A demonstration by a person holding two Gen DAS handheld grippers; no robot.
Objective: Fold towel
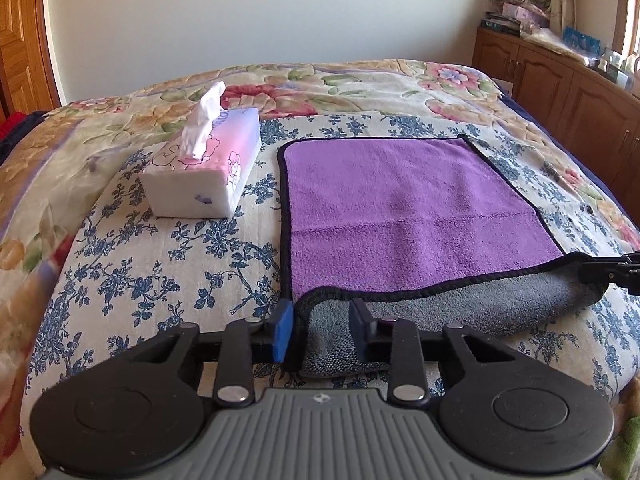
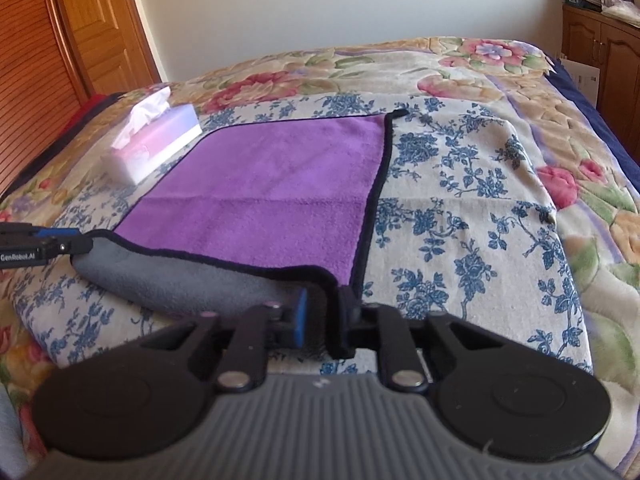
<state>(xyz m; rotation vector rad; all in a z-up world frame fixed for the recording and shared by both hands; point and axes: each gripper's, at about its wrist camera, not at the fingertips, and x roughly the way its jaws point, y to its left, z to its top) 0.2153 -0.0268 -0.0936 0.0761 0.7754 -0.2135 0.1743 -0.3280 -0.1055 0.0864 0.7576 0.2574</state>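
Observation:
A purple towel [image 1: 404,208] with a black hem and a grey underside lies on the bed; it also shows in the right wrist view [image 2: 272,184]. Its near edge is lifted and curled over, grey side up. My left gripper [image 1: 320,328] is shut on the towel's near left corner. My right gripper [image 2: 324,320] is shut on the near right corner. Each gripper shows in the other's view, the right one at the right edge [image 1: 612,270], the left one at the left edge [image 2: 40,246].
A tissue box [image 1: 208,168] stands left of the towel, close to its far left corner. The bed has a blue-flowered cloth [image 1: 160,264] over a floral quilt [image 1: 360,84]. Wooden cabinets [image 1: 560,92] stand at the right, a wooden door [image 2: 80,40] at the left.

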